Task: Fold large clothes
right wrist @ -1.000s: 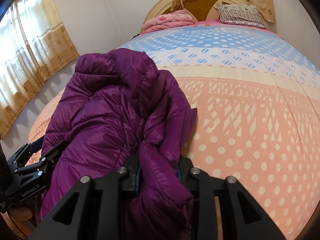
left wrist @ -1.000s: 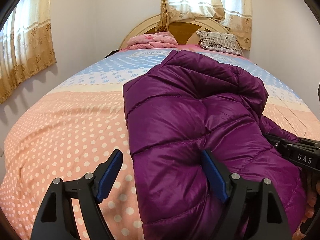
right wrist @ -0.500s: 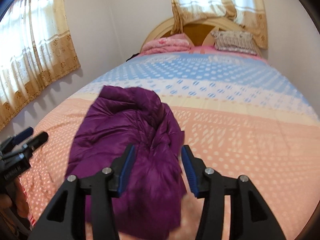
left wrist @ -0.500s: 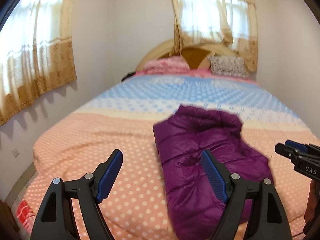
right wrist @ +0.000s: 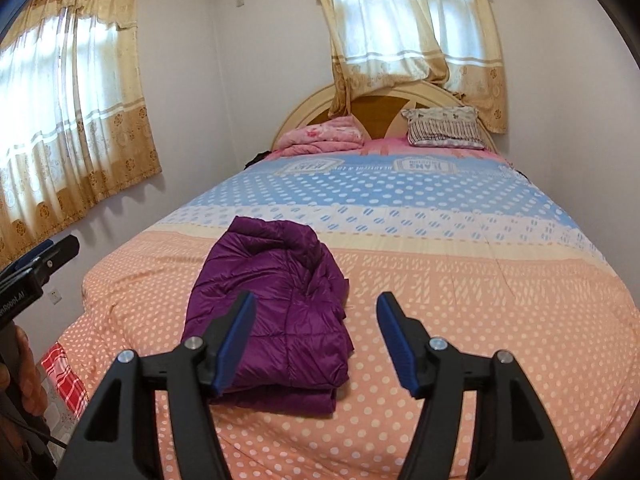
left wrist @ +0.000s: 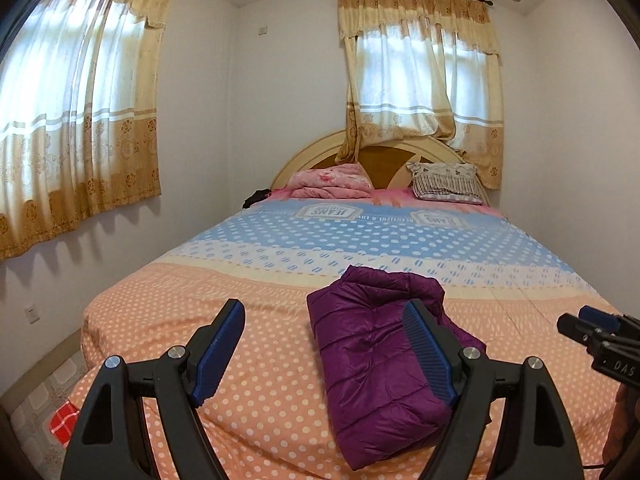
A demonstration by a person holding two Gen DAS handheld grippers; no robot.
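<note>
Purple and puffy, the down jacket [left wrist: 376, 356] [right wrist: 276, 312] lay folded in a thick bundle on the bed [left wrist: 256, 360] [right wrist: 480, 320]. It sat on the peach part of the dotted bedspread, near the foot edge of the bed. Its far end reached close to the pale stripe where the blue part began.

The left gripper [left wrist: 324, 352] was up in the air, above the foot edge of the bed. Its two blue fingers [left wrist: 218, 348] were spread wide apart and held nothing. In the left wrist view one finger stood in front of the jacket, but it did not look like it was touching it.

The right gripper [right wrist: 316, 344] was also up in the air. Its blue fingers [right wrist: 394, 344] were spread wide and held nothing too. The jacket lay past its left finger in the right wrist view.

The right gripper also showed at the right edge of the left wrist view [left wrist: 600, 340], and the left gripper showed at the left edge of the right wrist view [right wrist: 28, 280].

At the head end of the bed lay a folded pink blanket [left wrist: 332, 184] [right wrist: 324, 136] and a striped pillow [left wrist: 446, 184] [right wrist: 444, 128]. They were well apart from the jacket. A curved wooden headboard [left wrist: 384, 160] [right wrist: 376, 112] stood behind them. Yellow curtains [left wrist: 76, 120] [right wrist: 416, 24] hung at two windows. A red checked cloth [left wrist: 64, 420] [right wrist: 64, 380] lay on the floor by the bed's foot corner.
</note>
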